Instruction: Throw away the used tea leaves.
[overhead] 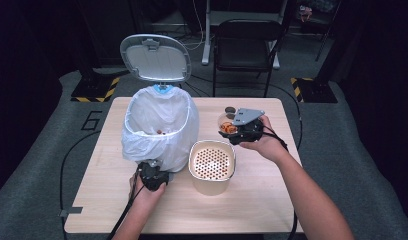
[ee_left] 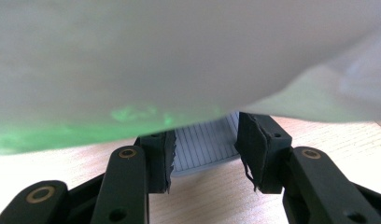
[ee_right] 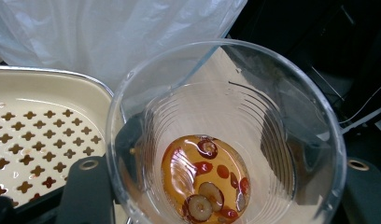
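A bin lined with a white bag (overhead: 159, 125) stands on the table's left half with its grey lid (overhead: 155, 57) raised. My left gripper (overhead: 152, 167) is low at the bin's front base. In the left gripper view its jaws (ee_left: 205, 130) are closed on the grey ribbed pedal (ee_left: 202, 151) under the hanging bag (ee_left: 179, 56). My right gripper (overhead: 237, 131) is shut on a clear plastic cup (overhead: 226, 122), held above the table right of the bin. The cup (ee_right: 282, 70) holds amber liquid with red fruit slices (ee_right: 205, 179). A cream pot with a perforated strainer (overhead: 212, 162) stands between the hands.
The strainer pot (ee_right: 44, 130) lies just left of the cup in the right gripper view, with the bag behind it. A small dark round thing (overhead: 230, 110) sits behind the cup. A black folding chair (overhead: 247, 45) stands beyond the wooden table (overhead: 272, 195).
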`<state>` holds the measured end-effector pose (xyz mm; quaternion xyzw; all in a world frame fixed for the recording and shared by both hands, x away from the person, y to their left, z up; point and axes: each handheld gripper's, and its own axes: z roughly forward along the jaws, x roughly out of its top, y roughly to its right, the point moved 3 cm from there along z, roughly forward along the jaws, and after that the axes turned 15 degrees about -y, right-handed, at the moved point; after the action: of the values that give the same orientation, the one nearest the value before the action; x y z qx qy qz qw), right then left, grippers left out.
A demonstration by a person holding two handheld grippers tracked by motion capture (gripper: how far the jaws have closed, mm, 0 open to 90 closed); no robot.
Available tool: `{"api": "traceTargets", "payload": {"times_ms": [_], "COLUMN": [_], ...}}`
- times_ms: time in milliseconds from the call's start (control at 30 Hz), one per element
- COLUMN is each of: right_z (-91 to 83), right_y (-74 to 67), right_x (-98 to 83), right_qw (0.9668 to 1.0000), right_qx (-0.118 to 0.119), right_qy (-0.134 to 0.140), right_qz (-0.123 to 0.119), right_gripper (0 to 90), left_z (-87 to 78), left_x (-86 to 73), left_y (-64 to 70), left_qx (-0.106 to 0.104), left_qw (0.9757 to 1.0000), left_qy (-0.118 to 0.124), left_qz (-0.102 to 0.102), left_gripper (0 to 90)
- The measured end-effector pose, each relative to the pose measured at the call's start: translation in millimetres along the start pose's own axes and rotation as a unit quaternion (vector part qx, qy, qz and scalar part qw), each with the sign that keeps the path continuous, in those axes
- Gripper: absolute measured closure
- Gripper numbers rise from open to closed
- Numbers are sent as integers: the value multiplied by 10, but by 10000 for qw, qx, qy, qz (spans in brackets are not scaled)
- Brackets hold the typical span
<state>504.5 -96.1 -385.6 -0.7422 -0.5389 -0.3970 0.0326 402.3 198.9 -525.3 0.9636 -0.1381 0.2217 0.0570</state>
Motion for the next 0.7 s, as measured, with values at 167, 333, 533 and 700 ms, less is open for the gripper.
{"api": "traceTargets", "payload": {"times_ms": [167, 333, 533, 700], "right_z": [13, 26, 31, 37], "right_y": [-28, -66, -102, -136], "right_x": [24, 56, 94, 113], "right_qw": [9999, 9992, 9979, 9964], "right_qx": [17, -14, -21, -44], "right_qy": [96, 226, 421, 594], "right_qz": [-132, -338, -498, -599], "right_gripper": [353, 356, 358, 359], "left_z": [2, -1, 1, 1], "left_x": [0, -3, -2, -2], "left_y": [6, -9, -5, -5], "left_qx": [-24, 27, 21, 19], "left_qw": [10000, 10000, 10000, 10000], "left_qy": [18, -16, -5, -2], "left_qz": [-30, 41, 10, 23], "left_gripper": [567, 567, 566, 567]}}
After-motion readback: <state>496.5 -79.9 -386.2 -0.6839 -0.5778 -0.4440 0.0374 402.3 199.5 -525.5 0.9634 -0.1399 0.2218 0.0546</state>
